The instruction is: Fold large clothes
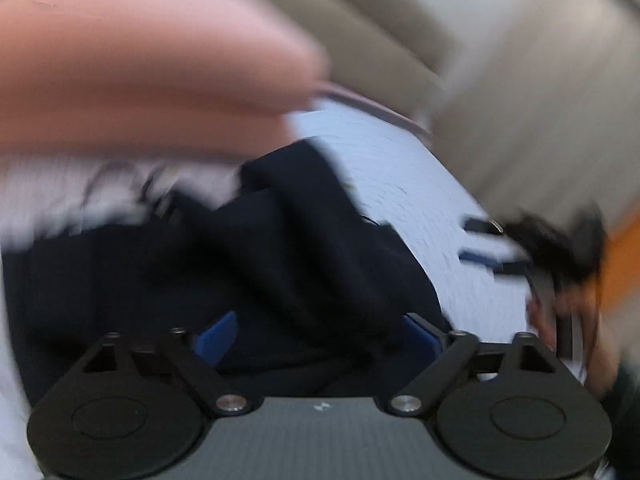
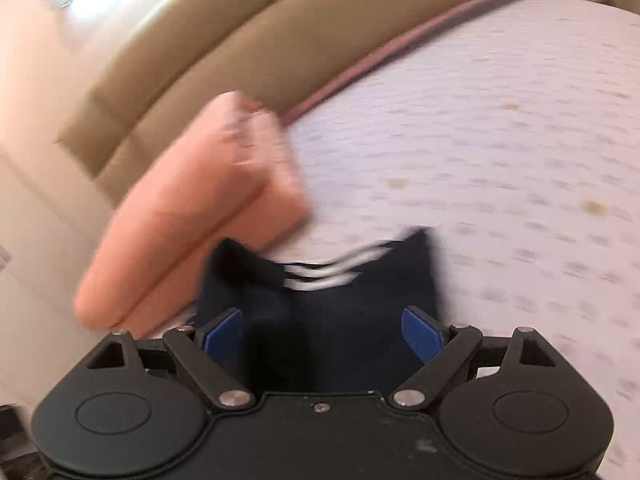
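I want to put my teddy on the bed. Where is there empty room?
The white bedspread is bare to the right of the dark garment, up to the tan headboard. It is crowded on the left, where the pink pillow lies against the garment.

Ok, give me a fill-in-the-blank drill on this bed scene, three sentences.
1. The dark navy garment carries three ___ stripes.
2. Beside the garment lies a folded ___ blanket.
3. The right gripper has its jaws ___, the garment between them but not pressed.

Missing words: white; pink; open
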Motion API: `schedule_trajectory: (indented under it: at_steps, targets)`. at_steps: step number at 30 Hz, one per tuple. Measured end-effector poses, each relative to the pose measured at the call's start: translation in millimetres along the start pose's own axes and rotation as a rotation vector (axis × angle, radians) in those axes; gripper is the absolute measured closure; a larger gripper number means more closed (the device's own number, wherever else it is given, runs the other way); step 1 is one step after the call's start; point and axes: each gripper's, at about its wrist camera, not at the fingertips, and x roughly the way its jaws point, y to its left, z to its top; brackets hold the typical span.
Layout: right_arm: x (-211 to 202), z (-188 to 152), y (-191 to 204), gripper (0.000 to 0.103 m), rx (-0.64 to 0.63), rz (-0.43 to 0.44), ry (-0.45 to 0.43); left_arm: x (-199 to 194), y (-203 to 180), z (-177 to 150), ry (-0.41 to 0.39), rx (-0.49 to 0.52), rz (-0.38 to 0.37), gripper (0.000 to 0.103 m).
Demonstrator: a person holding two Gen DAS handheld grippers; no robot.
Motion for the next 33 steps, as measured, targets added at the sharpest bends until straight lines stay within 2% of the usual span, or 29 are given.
schedule_trajectory:
  at_steps: [3,5,6,7,8,9,11,13,15,16,17,18,19,21,22,24,26,27,29,31,33]
  targets:
    - [59.6,-5.2,49.3,0.0,-0.173,0.065,0.142,31.0,34.5,14.0,-0.053,-0.163,-0.055,0.02]
    - [99.3,-11.9,71.2,0.0,-0.274,0.001,0.22,55.4,38.9,21.1,-0.05,-0.193,-0.042,0.022]
    - [117.3,-15.4,78.9,0.001,-0.319,-0.048,0.248,70.6,40.8,24.3,-0.036,-0.193,0.014,0.028]
    - [127.1,-18.9,83.2,0.008,-0.348,-0.075,0.255,83.9,41.5,26.9,-0.032,-0.19,0.046,0.066]
    - [128.1,-19.5,84.4,0.057,-0.359,-0.089,0.242,93.3,44.8,27.7,-0.025,-0.194,0.051,0.096]
    - [120.9,-18.1,83.2,0.086,-0.344,-0.113,0.217,93.3,48.9,27.9,-0.031,-0.223,0.055,0.098]
    - [78.9,-10.2,76.0,0.086,-0.261,-0.051,0.11,69.4,46.1,30.7,-0.117,-0.237,0.015,0.099]
    - [26.3,-5.7,58.1,0.086,-0.126,0.057,0.027,41.3,39.4,38.7,-0.181,-0.187,0.009,0.099]
    - [-10.8,-14.0,27.6,0.082,0.058,0.19,0.045,15.9,44.6,43.2,-0.2,-0.207,-0.017,0.099]
    - [-15.9,-21.7,16.1,0.081,0.109,0.214,0.09,7.7,49.2,42.5,-0.198,-0.217,-0.013,0.099]
    - [-12.7,-33.8,5.5,0.06,0.137,0.2,0.195,3.3,52.4,40.9,-0.189,-0.206,0.016,0.099]
    - [-2.7,-47.0,-1.7,0.022,0.125,0.125,0.325,-0.4,54.7,38.6,-0.176,-0.184,0.062,0.099]
    - [7.7,-59.4,-6.6,0.013,0.083,0.044,0.425,-0.1,59.2,35.0,-0.159,-0.168,0.123,0.099]
    - [21.6,-71.0,-17.2,0.01,0.024,-0.045,0.501,7.1,75.1,29.2,-0.099,-0.186,0.159,0.097]
    - [24.4,-68.0,-23.2,0.01,0.046,-0.048,0.484,11.6,80.4,29.1,-0.071,-0.211,0.139,0.095]
    - [27.0,-51.9,-31.1,0.01,0.103,0.001,0.388,12.2,86.7,25.7,-0.074,-0.236,0.116,0.082]
    - [35.6,-28.7,-29.3,0.005,0.073,0.064,0.253,15.5,90.5,27.2,-0.092,-0.248,0.097,0.053]
    - [44.3,-20.7,-25.0,0.002,0.029,0.066,0.232,21.2,92.0,29.9,-0.09,-0.247,0.082,0.048]
    - [76.2,-9.2,-15.5,0.002,-0.054,0.005,0.292,28.8,92.3,33.0,-0.045,-0.235,0.075,0.047]
    - [98.9,-9.7,-13.4,0.002,-0.057,-0.049,0.407,38.1,88.2,33.2,0.017,-0.235,0.071,0.047]
    - [89.2,-13.8,-13.4,0.002,-0.048,-0.016,0.399,35.9,81.1,25.0,0.06,-0.226,0.061,0.047]
